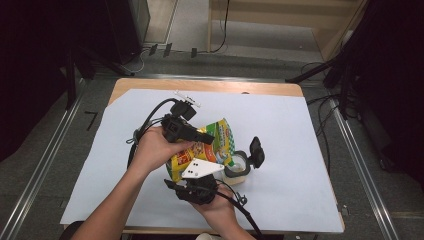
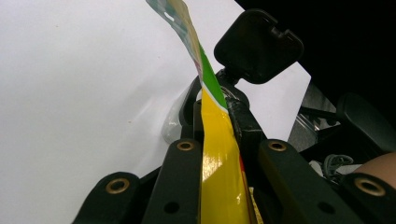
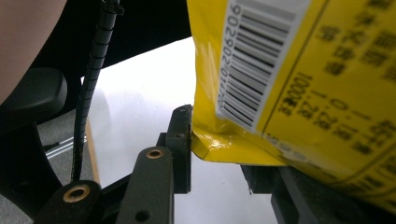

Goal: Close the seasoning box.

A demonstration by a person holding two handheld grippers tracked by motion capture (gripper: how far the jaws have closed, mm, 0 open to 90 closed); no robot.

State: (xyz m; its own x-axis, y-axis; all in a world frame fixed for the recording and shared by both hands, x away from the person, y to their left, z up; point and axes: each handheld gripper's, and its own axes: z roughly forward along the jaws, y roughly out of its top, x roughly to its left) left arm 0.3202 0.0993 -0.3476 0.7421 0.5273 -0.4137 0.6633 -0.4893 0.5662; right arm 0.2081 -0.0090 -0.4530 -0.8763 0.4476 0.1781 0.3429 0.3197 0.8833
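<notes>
overhead, white sheet [image 1: 300,150] covers wooden table [image 1: 210,85].

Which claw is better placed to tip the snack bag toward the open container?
Probably left: the left claw pinches the snack bag beside the container; the right claw holds its bottom.

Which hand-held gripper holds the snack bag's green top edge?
The left hand-held gripper pinches the snack bag by its green top edge; the right hand-held gripper holds the yellow bottom.
</notes>
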